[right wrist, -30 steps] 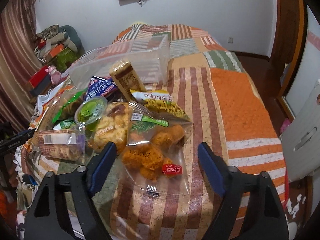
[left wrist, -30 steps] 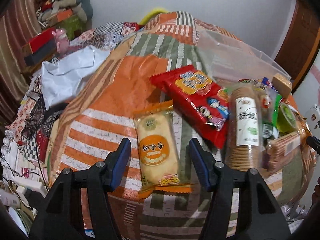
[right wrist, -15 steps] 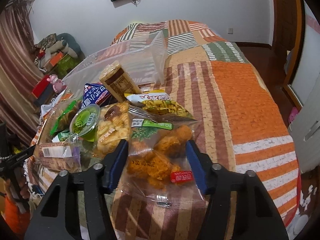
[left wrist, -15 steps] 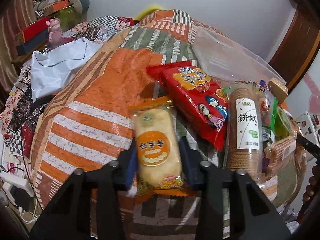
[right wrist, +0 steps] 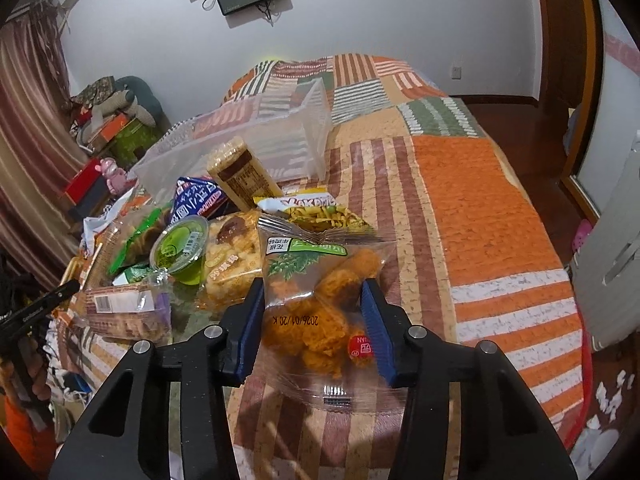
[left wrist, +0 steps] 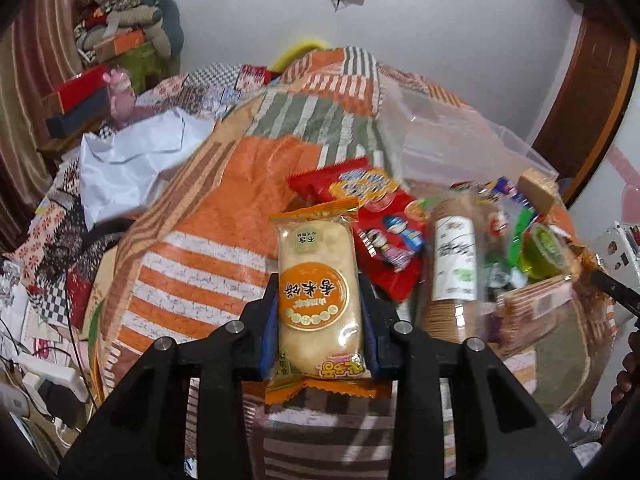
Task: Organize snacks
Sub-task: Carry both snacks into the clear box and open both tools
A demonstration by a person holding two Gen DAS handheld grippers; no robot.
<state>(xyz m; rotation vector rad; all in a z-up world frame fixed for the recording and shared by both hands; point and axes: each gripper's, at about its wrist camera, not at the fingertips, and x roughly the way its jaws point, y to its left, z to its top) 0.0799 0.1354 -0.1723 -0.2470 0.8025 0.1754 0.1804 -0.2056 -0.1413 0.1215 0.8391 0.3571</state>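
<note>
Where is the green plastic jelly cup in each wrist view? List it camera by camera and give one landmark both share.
Left wrist view: the green plastic jelly cup sits at the far right, on the snack pile.
Right wrist view: the same cup is left of centre, tilted among the packets.
Shared landmark: the clear plastic storage bin lies behind the pile in both views.

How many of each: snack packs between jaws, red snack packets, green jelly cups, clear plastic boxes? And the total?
Snack packs between jaws: 2, rice cracker pack and orange fried snack bag (right jaws closing)
Red snack packets: 1
Green jelly cups: 1
Clear plastic boxes: 1
Total: 5
</note>
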